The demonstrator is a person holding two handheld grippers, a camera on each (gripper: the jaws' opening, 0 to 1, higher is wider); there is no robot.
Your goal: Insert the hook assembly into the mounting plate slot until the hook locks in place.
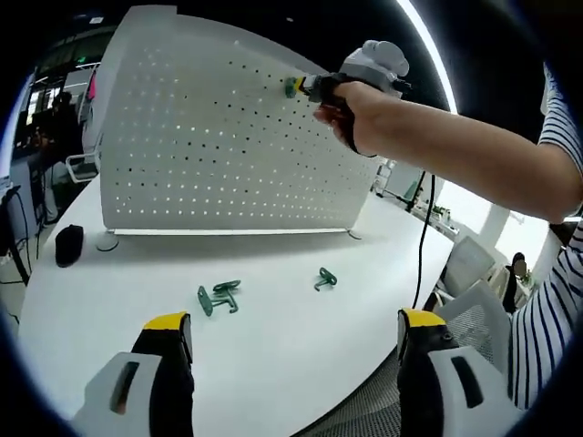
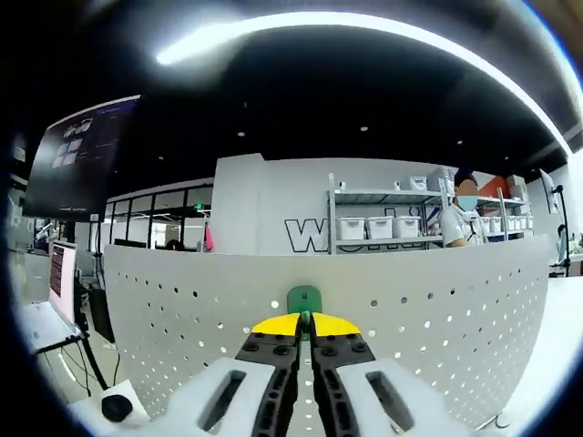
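Left gripper view: the left tool hovers low over the white counter, its yellow-tipped jaws spread wide with nothing between them. A white perforated mounting plate stands upright on the counter, facing the camera. Two spare green hooks lie flat on the counter in front of it: the nearer hook to the left, the second hook to its right, well apart from each other and from the left tool. A black mouse-like object sits at the plate's left foot.

The right tool, held in a person's hand, is up against the plate's upper right area, with a green hook assembly at its tip touching the perforated face.

Right gripper view: the right tool's jaws are drawn close together, pinching the base of the hook assembly, which stands against the mounting plate. Whether the hook is seated in a slot or merely pressed to the surface cannot be told at this angle.

Behind the plate, shelving with white bins and a dark monitor.
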